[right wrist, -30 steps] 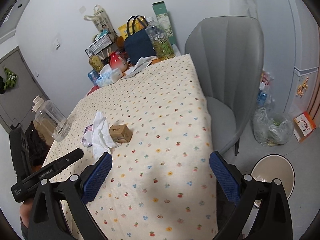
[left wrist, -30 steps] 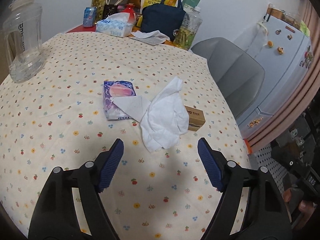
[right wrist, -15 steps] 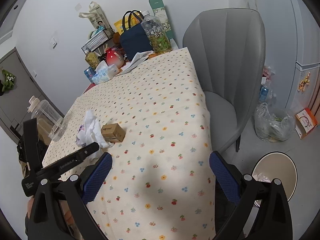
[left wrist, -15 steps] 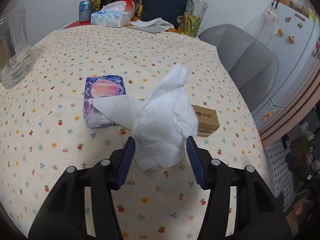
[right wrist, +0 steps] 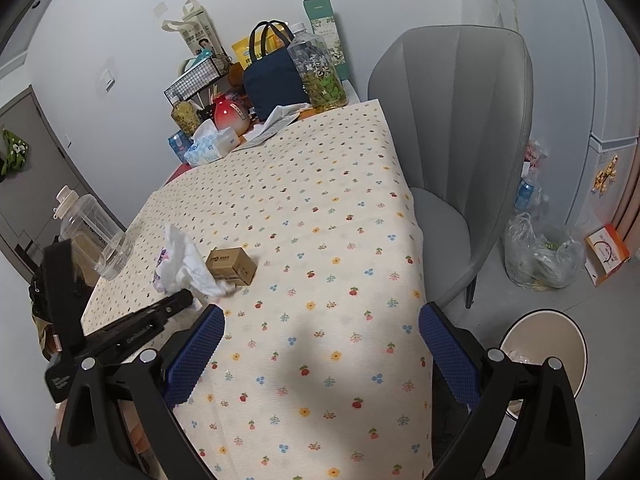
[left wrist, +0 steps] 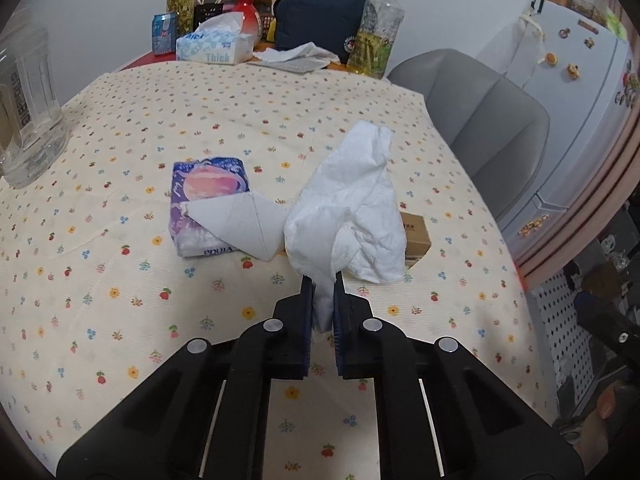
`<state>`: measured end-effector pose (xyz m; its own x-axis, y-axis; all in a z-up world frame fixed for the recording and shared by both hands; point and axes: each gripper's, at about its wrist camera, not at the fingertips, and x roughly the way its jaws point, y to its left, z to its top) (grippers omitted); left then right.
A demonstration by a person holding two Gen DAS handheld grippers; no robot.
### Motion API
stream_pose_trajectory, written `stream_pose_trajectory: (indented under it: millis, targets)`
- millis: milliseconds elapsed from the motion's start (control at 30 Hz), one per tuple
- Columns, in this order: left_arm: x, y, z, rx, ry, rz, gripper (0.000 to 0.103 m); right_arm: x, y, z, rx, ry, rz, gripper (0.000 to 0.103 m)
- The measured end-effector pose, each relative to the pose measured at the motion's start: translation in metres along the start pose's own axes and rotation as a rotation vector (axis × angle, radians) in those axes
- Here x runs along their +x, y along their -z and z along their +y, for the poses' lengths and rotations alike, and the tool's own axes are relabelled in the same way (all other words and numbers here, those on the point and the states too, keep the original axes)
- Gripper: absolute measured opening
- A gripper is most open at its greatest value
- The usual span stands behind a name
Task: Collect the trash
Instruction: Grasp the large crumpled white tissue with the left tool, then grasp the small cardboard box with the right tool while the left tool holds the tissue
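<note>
A crumpled white tissue (left wrist: 352,216) lies on the flowered tablecloth (left wrist: 120,288). My left gripper (left wrist: 323,304) is shut on its near end. The tissue also shows in the right wrist view (right wrist: 184,264), with the left gripper (right wrist: 182,302) at its near edge. A purple tissue pack (left wrist: 204,196) lies just left of it, with a folded sheet hanging out. A small brown cardboard box (left wrist: 416,232) sits behind the tissue on the right; it shows in the right wrist view too (right wrist: 232,266). My right gripper (right wrist: 320,344) is open and empty over the table's near right part.
A clear jug (left wrist: 28,96) stands at the left. A tissue box (left wrist: 216,46), navy bag (left wrist: 320,20), bottles and packages crowd the far end. A grey chair (right wrist: 452,152) stands at the table's right. A round bin (right wrist: 544,356) and a plastic bag (right wrist: 540,256) are on the floor.
My left gripper has moved forward and closed from wide open onto the white tissue's near end. My right gripper has stayed open, almost still.
</note>
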<state>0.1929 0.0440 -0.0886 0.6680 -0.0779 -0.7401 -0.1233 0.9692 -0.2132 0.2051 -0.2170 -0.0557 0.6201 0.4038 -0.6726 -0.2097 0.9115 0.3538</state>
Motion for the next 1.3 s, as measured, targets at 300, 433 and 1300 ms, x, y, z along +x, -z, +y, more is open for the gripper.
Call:
stream_pose_trajectory:
  millis: [300, 433, 1300]
  targets:
    - [-0.047, -0.005, 0.03, -0.046, 0.016, -0.086, 0.009, 0.001, 0.0, 0.037, -0.062, -0.027, 0.005, 0.096]
    - [-0.063, -0.006, 0.051, -0.081, 0.001, -0.117, 0.009, 0.007, -0.001, 0.054, -0.09, -0.04, 0.01, 0.096]
    - [-0.05, 0.016, 0.145, -0.264, -0.063, -0.105, 0.009, 0.087, -0.018, 0.113, -0.211, -0.038, 0.098, 0.088]
